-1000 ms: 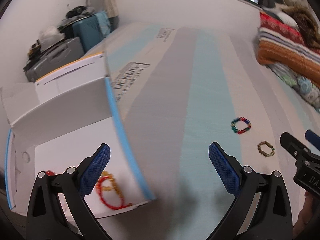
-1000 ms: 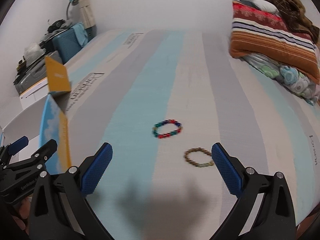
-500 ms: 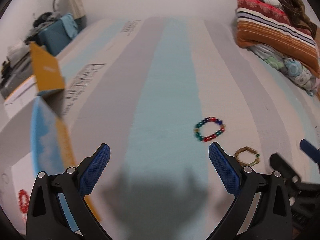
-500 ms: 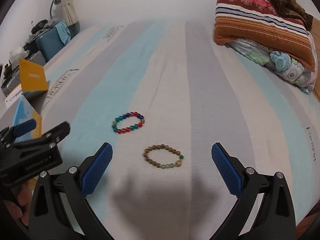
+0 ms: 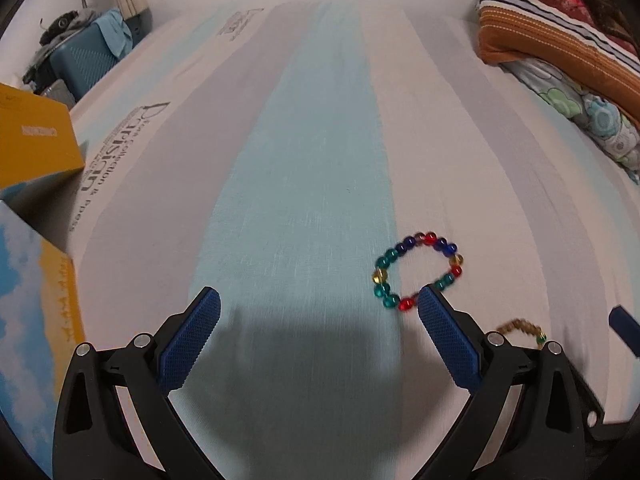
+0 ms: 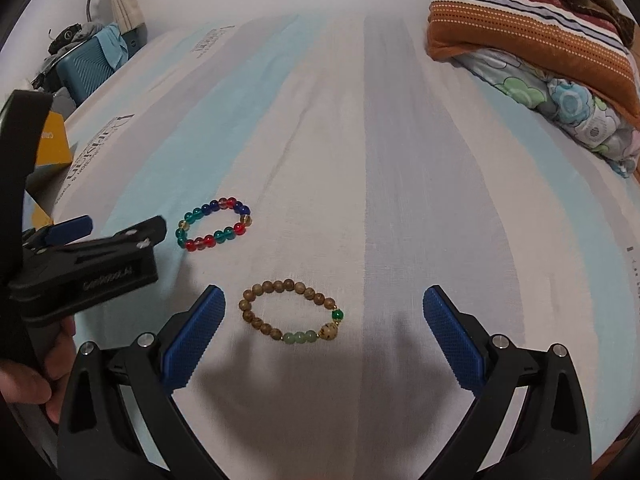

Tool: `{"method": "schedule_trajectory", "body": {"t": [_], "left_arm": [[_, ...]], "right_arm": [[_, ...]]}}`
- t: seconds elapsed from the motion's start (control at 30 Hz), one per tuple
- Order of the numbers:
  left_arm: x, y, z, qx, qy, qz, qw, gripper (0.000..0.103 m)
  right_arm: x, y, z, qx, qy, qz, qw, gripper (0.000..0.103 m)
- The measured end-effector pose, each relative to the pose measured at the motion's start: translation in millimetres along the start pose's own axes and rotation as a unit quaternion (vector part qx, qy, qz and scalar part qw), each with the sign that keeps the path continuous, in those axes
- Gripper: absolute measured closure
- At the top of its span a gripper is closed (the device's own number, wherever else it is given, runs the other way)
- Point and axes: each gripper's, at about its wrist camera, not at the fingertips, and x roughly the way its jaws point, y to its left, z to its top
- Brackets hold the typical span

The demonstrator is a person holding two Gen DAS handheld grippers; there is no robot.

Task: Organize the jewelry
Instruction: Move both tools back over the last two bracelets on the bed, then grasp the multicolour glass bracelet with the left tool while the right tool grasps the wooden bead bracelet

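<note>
1. Readable writing is thin here: the striped pale blue, grey and white bedsheet [image 6: 400, 160] has dark printed lettering along its left side, something like "Collection" under a bigger word I can't make out. The orange cardboard box flap [image 5: 36, 136] has a small label, too blurry to read.
2. The multicoloured glass-bead bracelet [image 6: 214, 225] is a loop of shiny round red, blue, teal and amber beads lying flat on the sheet. The brown wooden-bead bracelet [image 6: 290, 310], with a few green beads and one speckled bead, lies near it.
3. Left gripper [image 5: 316, 332]: textured blue pads spread wide apart, nothing between them; its right pad sits just beside the glass loop.
4. Right gripper [image 6: 322, 332]: also spread wide, empty, with the wooden loop between its fingers.
5. Plenty of bare sheet ahead; the striped folded blankets [image 6: 532, 20] sit far right, and the teal ribbed suitcase [image 5: 86, 66] far left.
</note>
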Motion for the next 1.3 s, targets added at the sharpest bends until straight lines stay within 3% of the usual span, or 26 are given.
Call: {"method": "schedule_trajectory", "body": {"t": [0.37, 0.67, 0.93, 1.13, 1.3], "left_arm": [[35.7, -6.0, 13.0, 0.011, 0.013, 0.014, 0.9998, 0.006], [52.7, -15.2, 13.6, 0.02, 0.03, 0.007, 0.9993, 0.009], [53.4, -17.9, 13.0, 0.016, 0.04, -0.011, 0.999, 0.026], [52.8, -19.8, 11.8, 0.017, 0.039, -0.014, 0.999, 0.035], [50.0, -21.9, 10.0, 0.024, 0.04, -0.018, 0.9988, 0.053]], "right_arm": [[31.2, -7.9, 1.0, 0.001, 0.021, 0.004, 1.0, 0.013], [48.1, -11.1, -2.8, -0.001, 0.049, 0.013, 0.999, 0.034], [52.5, -7.2, -4.9, -0.012, 0.065, 0.018, 0.998, 0.067], [53.8, -1.9, -6.1, -0.019, 0.069, 0.014, 0.997, 0.078], [54.4, -3.2, -5.0, -0.015, 0.074, 0.014, 0.997, 0.087]]}}
